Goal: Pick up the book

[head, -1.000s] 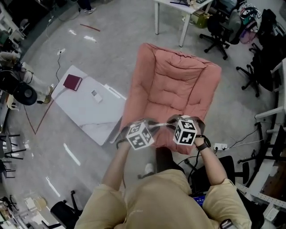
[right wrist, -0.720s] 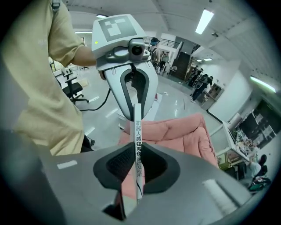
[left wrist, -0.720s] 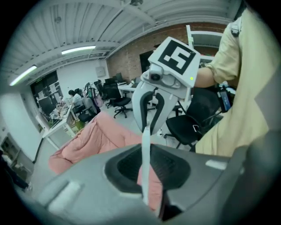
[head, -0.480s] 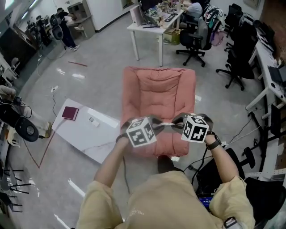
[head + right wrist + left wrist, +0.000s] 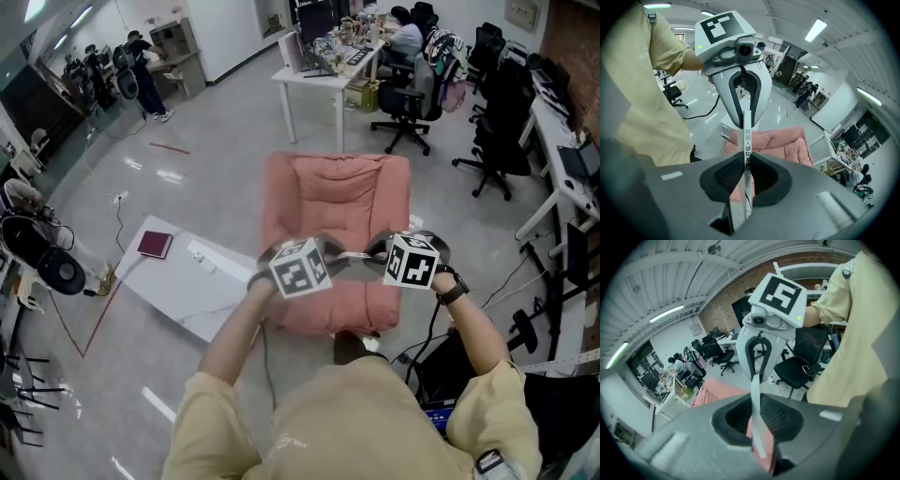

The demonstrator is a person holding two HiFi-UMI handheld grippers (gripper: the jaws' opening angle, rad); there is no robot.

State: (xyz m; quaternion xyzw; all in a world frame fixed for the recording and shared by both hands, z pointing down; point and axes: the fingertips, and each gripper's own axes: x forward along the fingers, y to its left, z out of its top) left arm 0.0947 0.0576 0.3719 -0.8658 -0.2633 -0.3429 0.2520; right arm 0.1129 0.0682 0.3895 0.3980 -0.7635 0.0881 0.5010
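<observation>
A thin book (image 5: 351, 256) with a white printed spine (image 5: 746, 161) hangs edge-on between my two grippers, above the front of the pink armchair (image 5: 336, 220). My left gripper (image 5: 331, 261) is shut on one end of it, where the white edge (image 5: 757, 425) runs between the black pads. At the other end my right gripper (image 5: 372, 253) is shut on the spine. Each gripper view shows the opposite gripper facing it, the right gripper (image 5: 759, 359) and the left gripper (image 5: 745, 105). A dark red book (image 5: 155, 245) lies on the white board (image 5: 187, 291) at the left.
A person's yellow-sleeved arms fill the foreground. Black office chairs (image 5: 412, 89) and a white desk (image 5: 323, 70) stand behind the armchair. A black fan (image 5: 42, 258) and cables sit at the far left, and a person (image 5: 145, 66) stands far back.
Both grippers have risen together with the thin book held between them. The armchair and floor now look farther below, and more of the room shows.
</observation>
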